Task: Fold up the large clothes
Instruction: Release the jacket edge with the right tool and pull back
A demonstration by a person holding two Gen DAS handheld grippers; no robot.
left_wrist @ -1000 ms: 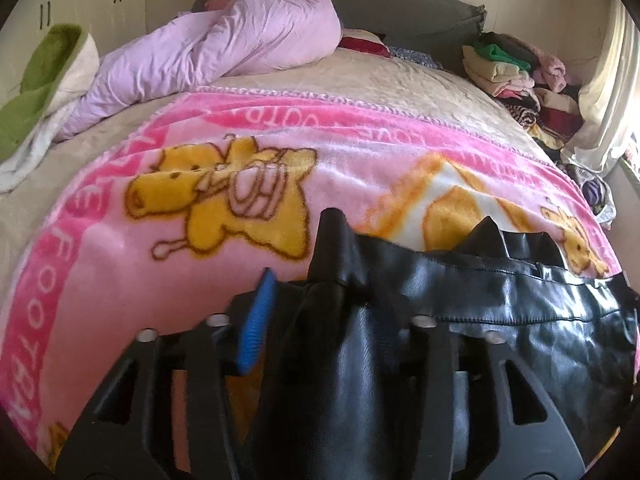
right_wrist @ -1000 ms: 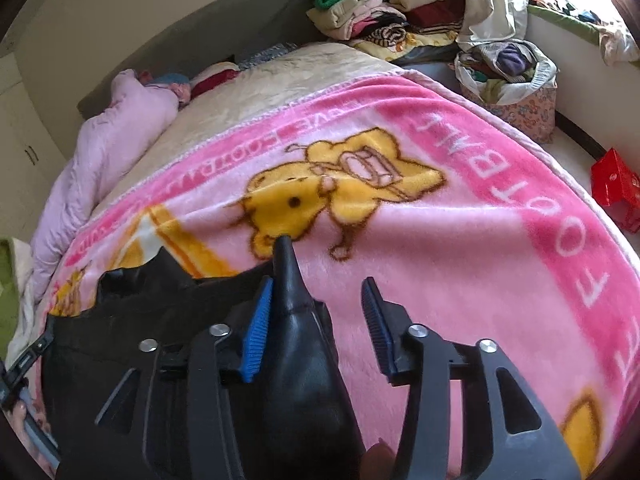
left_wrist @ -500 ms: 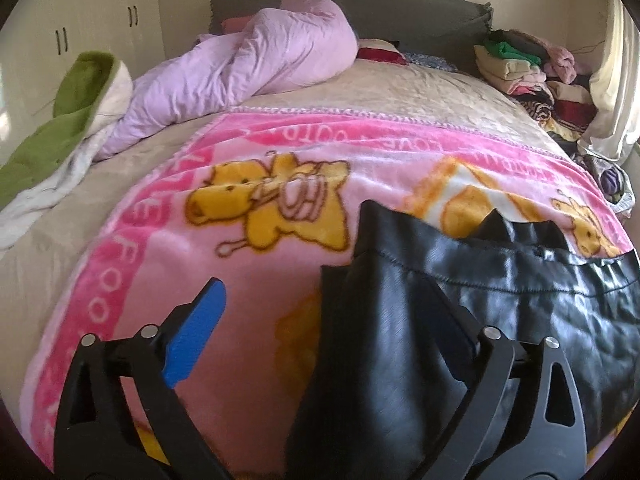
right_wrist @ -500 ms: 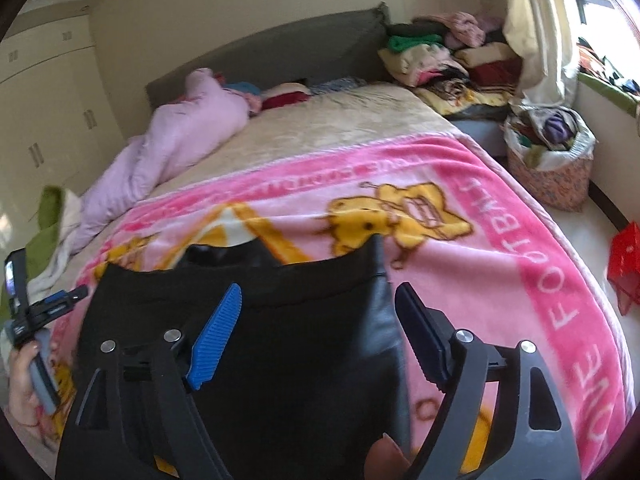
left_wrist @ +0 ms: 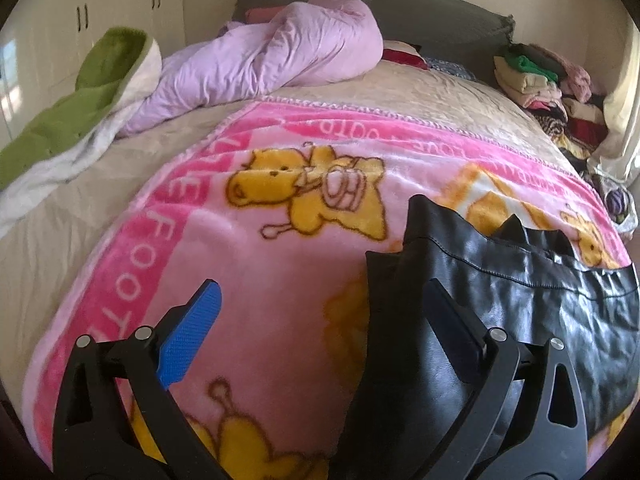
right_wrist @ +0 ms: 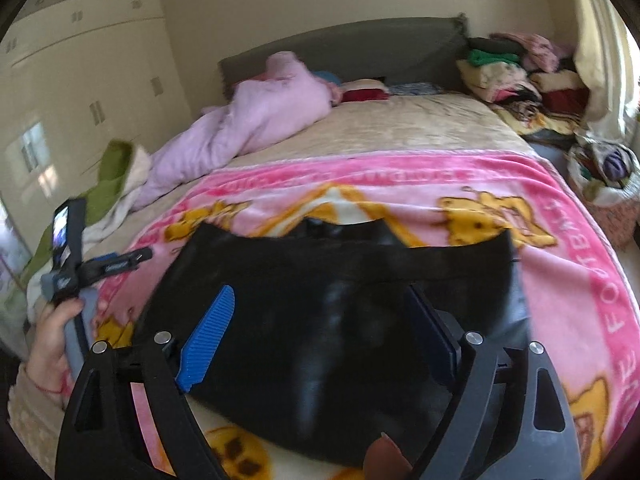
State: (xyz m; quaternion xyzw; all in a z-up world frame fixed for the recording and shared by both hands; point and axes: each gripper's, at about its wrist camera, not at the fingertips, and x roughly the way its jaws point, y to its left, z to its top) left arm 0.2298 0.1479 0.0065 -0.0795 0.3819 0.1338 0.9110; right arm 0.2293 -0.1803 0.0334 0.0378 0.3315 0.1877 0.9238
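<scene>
A black, glossy, leather-like garment [right_wrist: 340, 280] lies spread on the pink cartoon blanket [right_wrist: 560, 280] at the foot of the bed. My right gripper [right_wrist: 324, 320] hovers above its near part. Its jaws are opening, and the pads touch no cloth. In the left wrist view the garment [left_wrist: 520, 300] fills the lower right, with its left edge [left_wrist: 384, 264] folded over. My left gripper [left_wrist: 320, 312] stands wide open over that edge and the blanket [left_wrist: 260, 300], holding nothing. The right wrist view shows a hand [right_wrist: 52, 332] holding the left gripper [right_wrist: 136, 258] beside the garment's left side.
A lilac duvet [left_wrist: 280, 52] lies bunched by the grey headboard [right_wrist: 340, 48]. A green and white blanket [left_wrist: 80, 112] lies at the bed's left edge. Folded clothes [right_wrist: 520, 80] are stacked at the far right, above a full basket [right_wrist: 604, 172] on the floor. Cupboards [right_wrist: 80, 100] line the left wall.
Both grippers were shut on raised corners of the black garment. They have opened, let go and drawn back. The garment now lies flat, and the right view has risen and rolled.
</scene>
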